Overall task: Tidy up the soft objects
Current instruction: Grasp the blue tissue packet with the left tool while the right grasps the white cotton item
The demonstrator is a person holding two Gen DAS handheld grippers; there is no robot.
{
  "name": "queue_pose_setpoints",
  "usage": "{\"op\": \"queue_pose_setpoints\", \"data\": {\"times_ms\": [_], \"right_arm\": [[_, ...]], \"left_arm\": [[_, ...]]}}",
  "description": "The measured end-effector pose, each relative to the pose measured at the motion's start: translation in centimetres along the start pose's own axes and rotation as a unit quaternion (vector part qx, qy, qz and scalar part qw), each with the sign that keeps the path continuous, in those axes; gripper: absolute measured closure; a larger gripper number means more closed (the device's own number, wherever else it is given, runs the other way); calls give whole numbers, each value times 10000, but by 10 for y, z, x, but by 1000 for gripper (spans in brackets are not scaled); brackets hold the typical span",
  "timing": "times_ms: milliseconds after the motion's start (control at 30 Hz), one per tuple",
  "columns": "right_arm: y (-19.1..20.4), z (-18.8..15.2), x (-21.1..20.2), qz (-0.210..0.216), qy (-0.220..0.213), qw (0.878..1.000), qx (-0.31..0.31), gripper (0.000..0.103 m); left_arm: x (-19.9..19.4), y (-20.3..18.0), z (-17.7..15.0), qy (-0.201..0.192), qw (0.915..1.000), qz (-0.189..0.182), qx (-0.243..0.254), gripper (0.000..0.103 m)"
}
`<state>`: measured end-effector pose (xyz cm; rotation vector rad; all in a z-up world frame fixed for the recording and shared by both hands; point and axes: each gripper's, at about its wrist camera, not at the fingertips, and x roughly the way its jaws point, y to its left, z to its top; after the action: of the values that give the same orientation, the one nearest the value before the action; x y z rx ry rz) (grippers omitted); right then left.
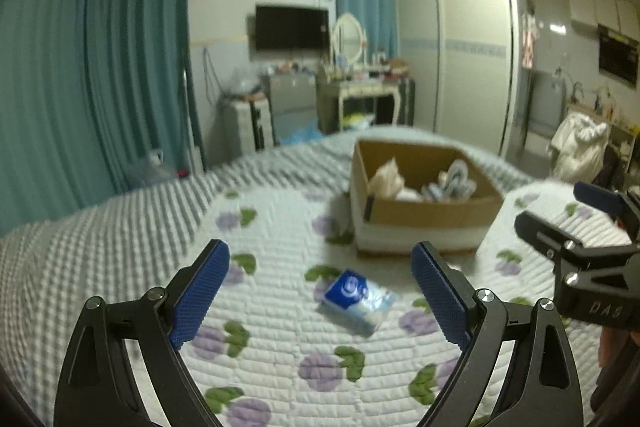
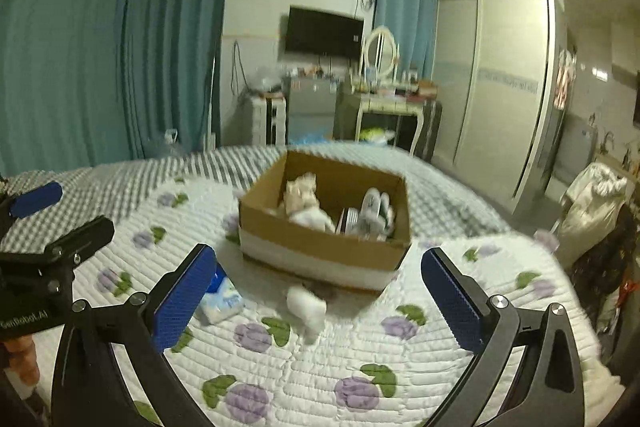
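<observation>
Pickup step, I reckon: both hand-held grippers, left [image 1: 320, 291] and right [image 2: 319, 297], wide and empty. Tissue pack [image 1: 356, 301] lies on bed [image 1: 120, 251] near box [image 1: 424, 215]. Next: left closes on pack.

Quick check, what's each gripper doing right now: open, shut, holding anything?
Left gripper: open, empty, above the tissue pack on the bed.
Right gripper: open, empty, facing the cardboard box.

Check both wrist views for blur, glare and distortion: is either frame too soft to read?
Left wrist: cardboard box and background soft, tissue pack readable, fisheye bends the curtains. Right wrist: motion smear on the white soft object and box rim, ceiling light glare at the top edge.
</observation>
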<state>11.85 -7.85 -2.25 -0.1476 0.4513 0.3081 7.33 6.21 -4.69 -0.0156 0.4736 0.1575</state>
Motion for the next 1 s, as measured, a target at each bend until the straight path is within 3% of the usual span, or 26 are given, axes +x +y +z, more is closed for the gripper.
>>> {"op": "queue_pose_setpoints", "data": {"times_ms": [333,667,867,1000], "right_arm": [[-9,-37,96,121,729,9969,284,0],[-8,-64,155,349,1188,9916,373,11],[-10,-78,174,544,1436,9871,462,24],[-10,-83,179,663,1520,9850,475,46]], "left_arm": [[84,-8,-39,951,9951,-254,39,9],[132,-17,-53,1371,9884,-569,330,9],[142,-27,-67,1521,9842,-663,618,9],[151,-32,-68,1563,9827,-719,687,9]]}}
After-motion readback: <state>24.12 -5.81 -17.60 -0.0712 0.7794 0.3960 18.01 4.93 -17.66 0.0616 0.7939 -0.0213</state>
